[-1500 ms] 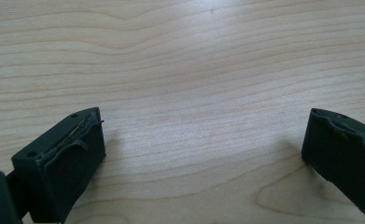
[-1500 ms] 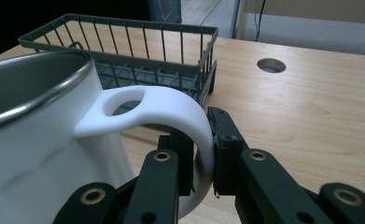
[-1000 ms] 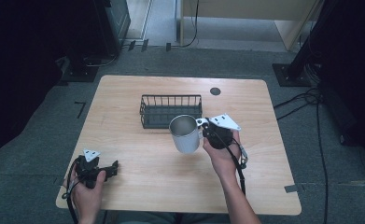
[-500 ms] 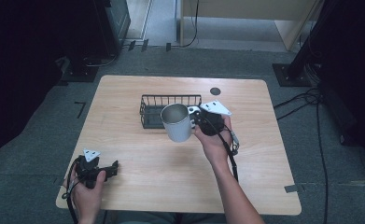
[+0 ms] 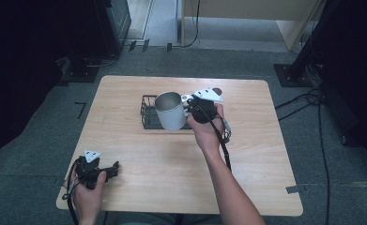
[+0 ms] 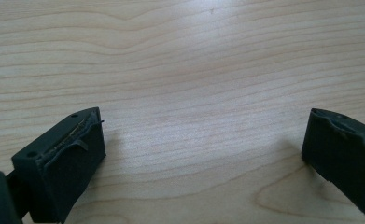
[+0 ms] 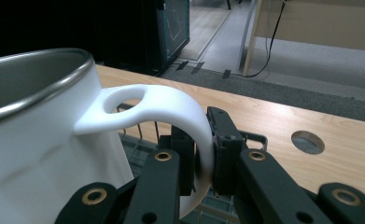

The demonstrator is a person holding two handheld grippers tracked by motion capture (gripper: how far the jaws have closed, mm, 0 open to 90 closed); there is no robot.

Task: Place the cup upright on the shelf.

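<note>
Your right gripper [image 5: 190, 108] holds a white mug [image 5: 170, 111] above the black wire basket [image 5: 148, 112] at the far middle of the wooden table [image 5: 261, 140]; from the high view you see the mug upright, its grey metal inside showing, and much of the basket hidden behind it. The right gripper view adds the detail of the grasp: both jaws are closed on the mug's handle [image 7: 171, 109], one on each side of its curve, with the basket's wires [image 7: 147, 133] just beyond and a round hole [image 7: 308, 142] in the tabletop further off. The mug's body is cut off at the left edge there. Your left gripper [image 5: 101, 171] rests near the table's near left corner; its own view shows the jaws wide apart over bare wood [image 6: 194, 84], holding nothing, their tips cut off by the frame.
</note>
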